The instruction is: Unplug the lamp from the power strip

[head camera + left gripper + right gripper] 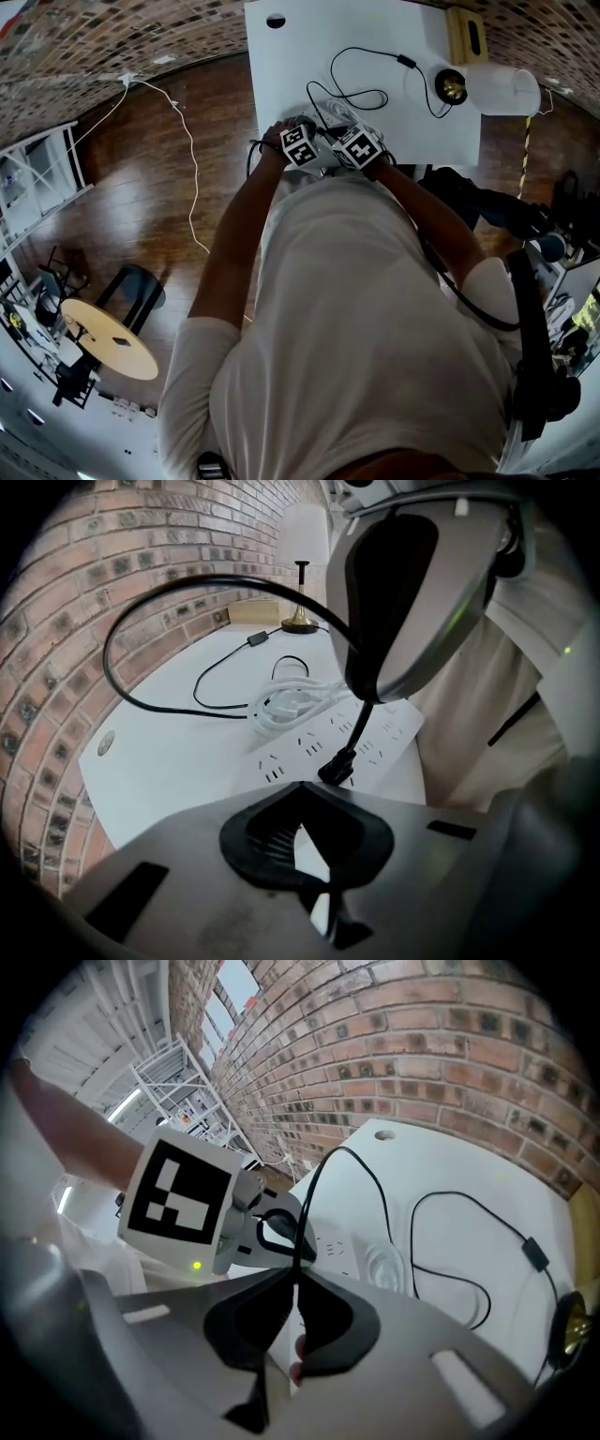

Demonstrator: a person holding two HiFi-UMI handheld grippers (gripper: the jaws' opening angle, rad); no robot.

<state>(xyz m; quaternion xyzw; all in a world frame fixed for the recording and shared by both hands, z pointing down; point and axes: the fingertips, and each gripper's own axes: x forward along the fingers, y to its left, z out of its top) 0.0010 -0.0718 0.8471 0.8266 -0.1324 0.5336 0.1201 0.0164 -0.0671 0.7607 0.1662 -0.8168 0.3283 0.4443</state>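
Pinching the thin black lamp cord point(307, 1213) close above its black plug point(337, 765), the right claw point(298, 1269) is clamped shut, and the left claw point(300, 787) beside it is closed on nothing. The plug stands in the long white power strip point(394, 731) on the white tabletop point(169, 752). Farther back stands the brass-based lamp with a white shade point(302, 536).

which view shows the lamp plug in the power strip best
The left gripper view: the black plug stands seated in the white power strip, unobstructed. In the head view the marker cubes cover it. The right gripper view shows only the cord and part of the strip.
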